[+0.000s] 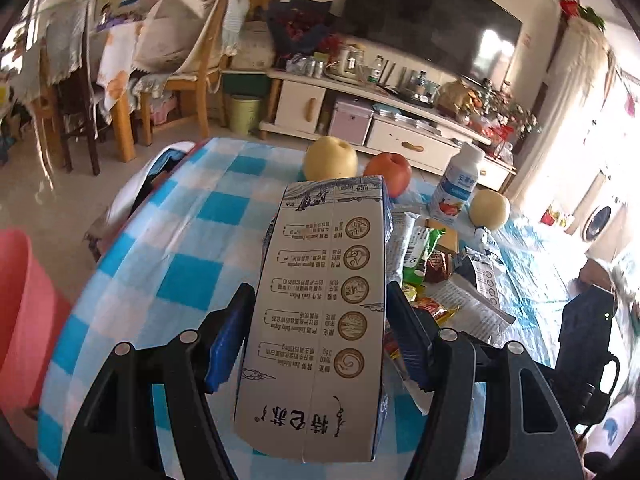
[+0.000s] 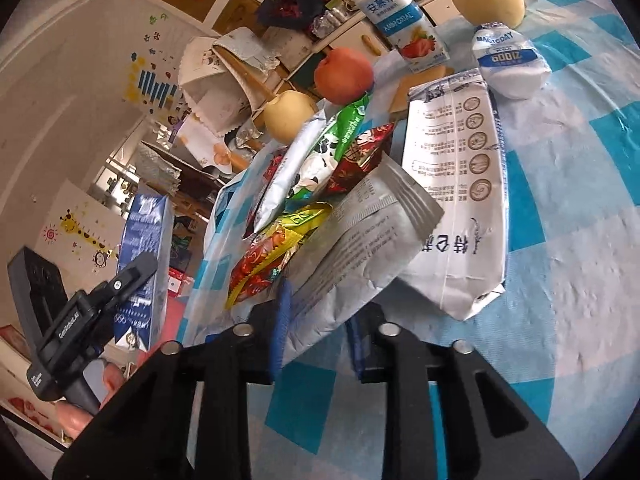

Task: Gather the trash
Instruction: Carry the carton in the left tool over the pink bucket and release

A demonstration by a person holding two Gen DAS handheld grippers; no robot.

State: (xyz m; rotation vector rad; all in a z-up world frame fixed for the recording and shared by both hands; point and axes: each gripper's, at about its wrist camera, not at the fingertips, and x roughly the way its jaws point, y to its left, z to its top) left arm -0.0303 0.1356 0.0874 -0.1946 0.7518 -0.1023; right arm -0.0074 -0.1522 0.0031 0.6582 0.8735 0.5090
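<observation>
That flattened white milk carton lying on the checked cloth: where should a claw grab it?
Take the flattened milk carton by its near crimped bottom edge, coming in low from the near side where the right claw is. That end lies free on the tablecloth, while wrappers crowd its left side, so pinching the thin flat edge looks easiest.

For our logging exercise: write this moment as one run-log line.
left gripper: shut on milk carton | right gripper: around grey wrapper, grip unclear | pink bin: beside table
</observation>
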